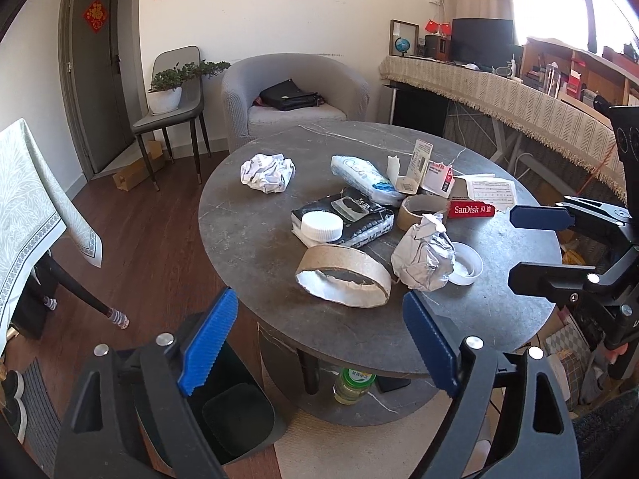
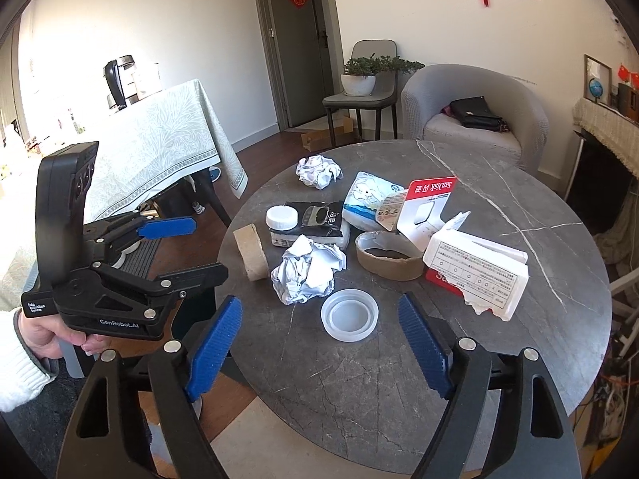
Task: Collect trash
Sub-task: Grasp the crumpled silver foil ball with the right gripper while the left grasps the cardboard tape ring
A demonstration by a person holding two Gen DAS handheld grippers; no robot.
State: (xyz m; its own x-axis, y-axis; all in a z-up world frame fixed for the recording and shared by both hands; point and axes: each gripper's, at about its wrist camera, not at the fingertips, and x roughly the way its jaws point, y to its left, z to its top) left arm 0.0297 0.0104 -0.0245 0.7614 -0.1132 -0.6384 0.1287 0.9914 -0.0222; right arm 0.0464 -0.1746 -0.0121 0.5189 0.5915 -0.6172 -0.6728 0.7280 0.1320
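round grey table [image 1: 247, 231], crumpled paper [image 1: 423, 259], cardboard rings [image 1: 343, 275]

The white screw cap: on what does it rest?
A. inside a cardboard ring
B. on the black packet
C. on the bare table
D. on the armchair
B: the white screw cap sits on top of the black packet, not on the table itself; the right wrist view shows the same.

Trash items clustered on round grey table [image 1: 247, 231], none contained.
Two crumpled paper balls [image 1: 424, 257] [image 1: 266, 172], two cardboard tape rings [image 1: 343, 275] [image 1: 419, 211], white lids [image 1: 322, 227], torn SanDisk packaging [image 1: 471, 209], tissue packs [image 1: 361, 173].
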